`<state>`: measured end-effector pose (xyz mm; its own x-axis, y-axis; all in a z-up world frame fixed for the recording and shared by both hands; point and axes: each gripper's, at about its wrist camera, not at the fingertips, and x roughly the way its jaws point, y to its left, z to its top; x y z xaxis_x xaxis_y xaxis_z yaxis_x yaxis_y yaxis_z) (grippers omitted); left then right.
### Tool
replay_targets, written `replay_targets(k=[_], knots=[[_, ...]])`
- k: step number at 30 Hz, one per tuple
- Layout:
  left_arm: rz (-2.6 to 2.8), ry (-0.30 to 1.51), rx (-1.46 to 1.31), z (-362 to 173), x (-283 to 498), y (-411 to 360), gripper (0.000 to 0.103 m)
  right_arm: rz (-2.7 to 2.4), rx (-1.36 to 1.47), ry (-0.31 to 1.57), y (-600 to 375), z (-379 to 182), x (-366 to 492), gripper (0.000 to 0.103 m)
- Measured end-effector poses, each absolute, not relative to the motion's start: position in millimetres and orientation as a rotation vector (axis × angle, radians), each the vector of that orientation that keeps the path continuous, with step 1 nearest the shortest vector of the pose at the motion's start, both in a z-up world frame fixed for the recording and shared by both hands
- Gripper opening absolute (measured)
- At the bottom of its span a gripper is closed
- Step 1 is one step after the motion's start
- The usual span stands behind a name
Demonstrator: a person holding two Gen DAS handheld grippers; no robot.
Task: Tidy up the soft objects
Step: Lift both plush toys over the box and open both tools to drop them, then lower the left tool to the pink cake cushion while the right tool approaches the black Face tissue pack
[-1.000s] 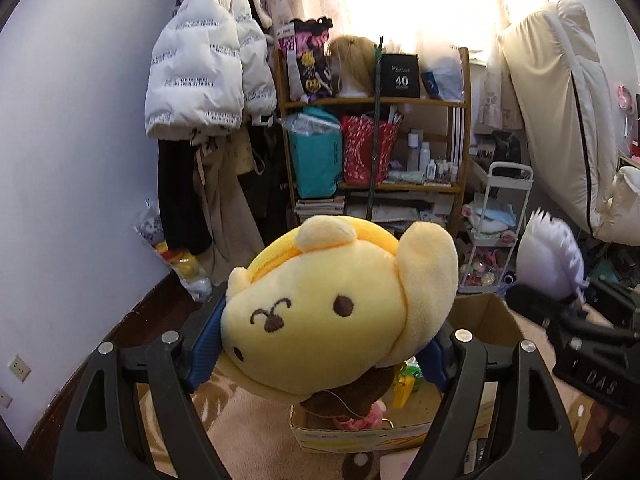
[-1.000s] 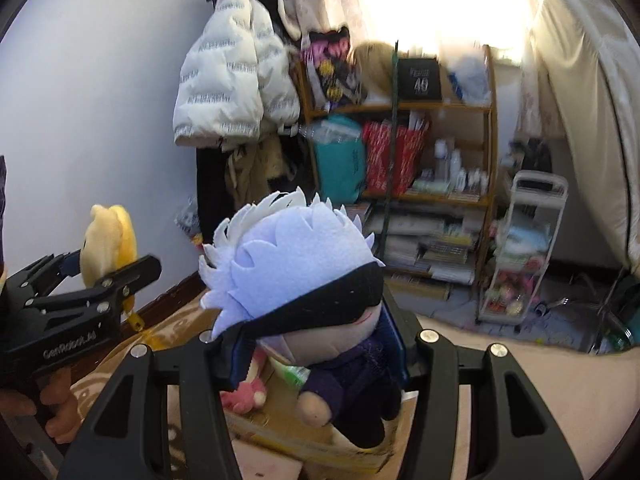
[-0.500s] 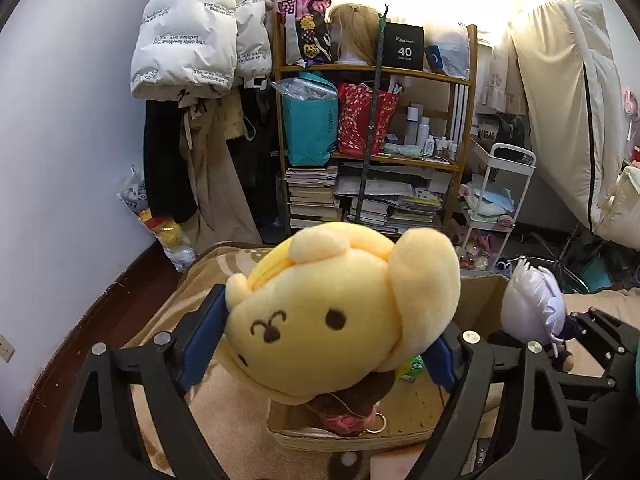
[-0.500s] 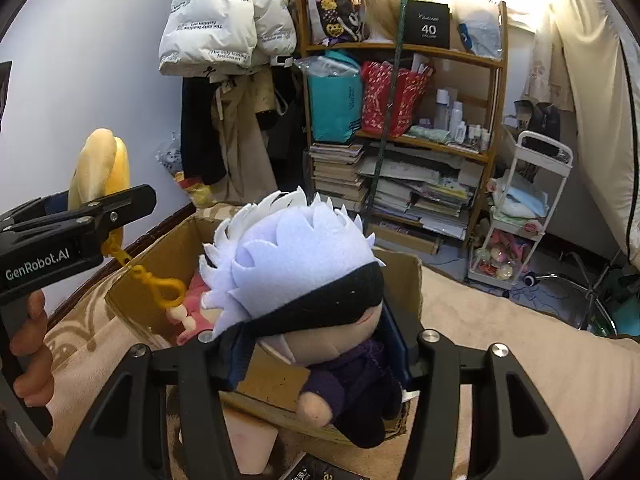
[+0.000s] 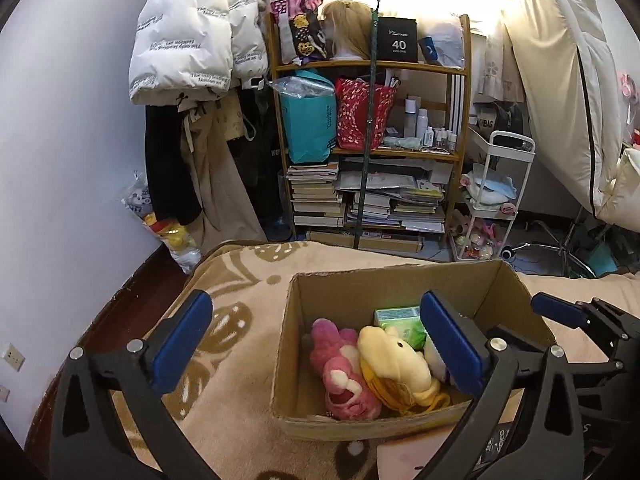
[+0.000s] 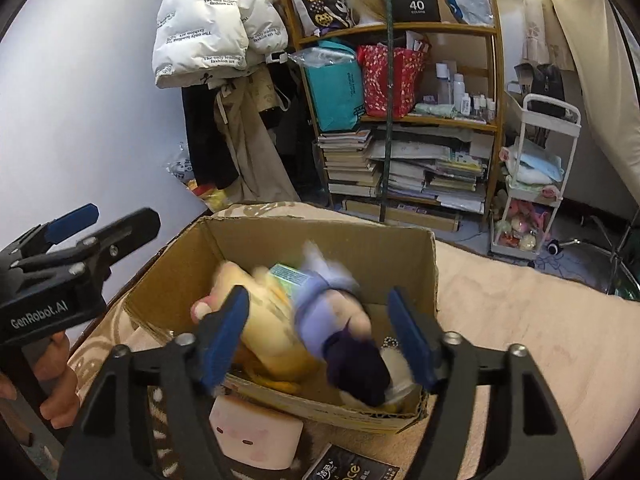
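Note:
A cardboard box point(image 5: 516, 292) stands on the beige blanket. The yellow dog plush point(image 5: 396, 364) lies inside it beside a pink plush point(image 5: 340, 376) and a green pack point(image 5: 400, 320). My left gripper point(image 5: 320, 340) is open and empty above the box's near left side. In the right wrist view the white-haired doll point(image 6: 340, 320) is blurred, falling into the box point(image 6: 428, 264) next to the yellow plush point(image 6: 272, 332). My right gripper point(image 6: 320, 332) is open above the box.
A pale pink block plush point(image 6: 256, 436) and a dark packet point(image 6: 352, 468) lie on the blanket in front of the box. A crowded bookshelf point(image 5: 372, 152), hanging coats point(image 5: 192, 52) and a white trolley point(image 5: 492, 200) stand beyond the bed.
Both grippers opened. The yellow plush dropped from the left gripper into the box, and the white-haired doll left the right gripper and is falling into the box.

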<state>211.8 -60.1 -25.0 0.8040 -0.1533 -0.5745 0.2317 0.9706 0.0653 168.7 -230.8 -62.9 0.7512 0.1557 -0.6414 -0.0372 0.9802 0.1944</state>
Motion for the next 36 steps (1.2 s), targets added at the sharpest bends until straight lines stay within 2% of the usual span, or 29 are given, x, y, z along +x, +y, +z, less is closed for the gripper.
replay_targets(k=[3, 7, 23, 36], knots=[[-0.198, 0.611, 0.141, -22, 209, -54, 0.102, 0.102, 0.141, 0.716, -226, -59, 165, 0.079], [-0.183, 0.602, 0.173, -16, 201, -50, 0.102, 0.091, 0.141, 0.72, -222, -57, 153, 0.087], [-0.197, 0.716, 0.144, -9, 141, -40, 0.102, 0.044, 0.134, 0.738, -213, -45, 86, 0.09], [-0.218, 0.811, 0.147, -29, 118, -38, 0.102, -0.013, 0.14, 0.791, -218, -63, 57, 0.091]])
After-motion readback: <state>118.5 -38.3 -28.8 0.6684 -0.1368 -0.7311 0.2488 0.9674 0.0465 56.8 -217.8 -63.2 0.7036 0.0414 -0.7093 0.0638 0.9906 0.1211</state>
